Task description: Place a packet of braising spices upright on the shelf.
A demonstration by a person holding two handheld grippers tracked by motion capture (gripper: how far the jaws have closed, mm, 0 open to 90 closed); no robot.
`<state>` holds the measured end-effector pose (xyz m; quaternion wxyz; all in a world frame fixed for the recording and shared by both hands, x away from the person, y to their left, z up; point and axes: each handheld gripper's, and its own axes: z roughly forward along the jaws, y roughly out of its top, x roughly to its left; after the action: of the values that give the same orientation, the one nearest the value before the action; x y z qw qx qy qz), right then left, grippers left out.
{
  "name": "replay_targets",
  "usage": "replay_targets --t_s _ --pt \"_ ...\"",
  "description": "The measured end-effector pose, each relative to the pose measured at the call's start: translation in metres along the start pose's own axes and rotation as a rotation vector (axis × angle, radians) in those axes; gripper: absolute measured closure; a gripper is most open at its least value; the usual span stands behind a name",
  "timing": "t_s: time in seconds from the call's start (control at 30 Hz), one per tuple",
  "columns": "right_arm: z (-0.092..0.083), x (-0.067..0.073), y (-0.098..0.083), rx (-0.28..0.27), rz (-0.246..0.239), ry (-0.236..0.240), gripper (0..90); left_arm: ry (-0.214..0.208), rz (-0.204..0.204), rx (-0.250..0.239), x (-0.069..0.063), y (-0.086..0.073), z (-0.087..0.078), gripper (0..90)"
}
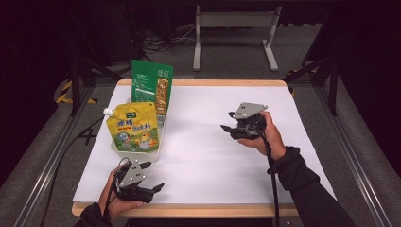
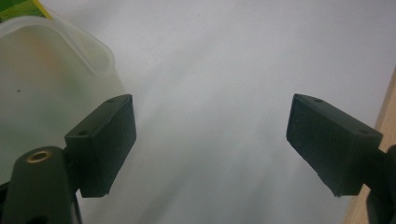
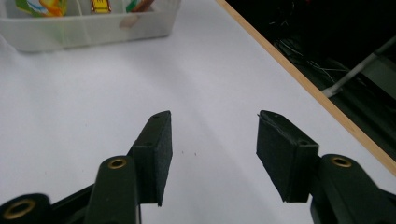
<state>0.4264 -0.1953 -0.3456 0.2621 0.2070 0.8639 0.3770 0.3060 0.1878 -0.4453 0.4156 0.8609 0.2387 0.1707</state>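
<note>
The right gripper has its 2 black, matte rubber-faced jaws standing apart with nothing but bare white tabletop between them. In the high view this black two-jaw gripper lies level over the middle-right of the table, its jaws pointing left toward the tub, a grey three-cornered plate on top; the right hand wraps it from behind, dark sleeve running off to the lower right.

The left gripper has its 2 blocky black jaws spread wide and empty, the pads flat and finely grained. One jaw sits just beside the rounded corner of the translucent white plastic tub. From above, this gripper rests near the table's front edge, angled right and forward, held in the left hand.

The tub stands at the table's left side. In it lean a glossy yellow spouted pouch with a white cap and, behind it, a taller flat green printed pouch. The white table surface is smooth, rimmed in pale wood.
</note>
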Motion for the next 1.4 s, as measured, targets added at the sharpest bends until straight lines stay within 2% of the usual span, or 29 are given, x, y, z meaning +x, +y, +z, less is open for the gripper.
replay_targets --t_s 0.33,0.43,0.63,0.7,0.93,1.0,1.17,1.4 --pt "-0.031 0.008 -0.051 -0.015 0.013 -0.034 39.8 -0.008 0.005 -0.004 0.001 0.002 0.002 16.6" --pt "-0.041 0.011 -0.070 -0.031 0.033 -0.044 36.9 -0.010 0.013 0.007 0.000 0.002 0.004 16.6" --pt "-0.062 0.016 -0.109 -0.014 0.083 -0.070 31.6 -0.016 0.033 0.012 -0.002 0.001 0.006 16.3" --pt "-0.070 0.017 -0.120 -0.010 0.091 -0.095 28.9 -0.013 0.035 0.012 -0.002 0.001 0.007 16.3" --pt "-0.094 0.023 -0.157 -0.020 0.174 -0.107 22.5 -0.020 0.043 0.004 -0.002 0.002 0.007 16.1" --pt "-0.097 0.024 -0.164 -0.004 0.180 -0.120 22.0 -0.020 0.040 0.000 -0.002 0.002 0.007 16.1" --pt "-0.101 0.027 -0.175 0.009 0.221 -0.117 20.3 -0.027 0.041 -0.007 -0.001 0.004 0.008 16.1" --pt "-0.102 0.031 -0.177 0.014 0.209 -0.132 19.2 -0.039 0.056 -0.005 -0.002 0.007 0.012 16.0"
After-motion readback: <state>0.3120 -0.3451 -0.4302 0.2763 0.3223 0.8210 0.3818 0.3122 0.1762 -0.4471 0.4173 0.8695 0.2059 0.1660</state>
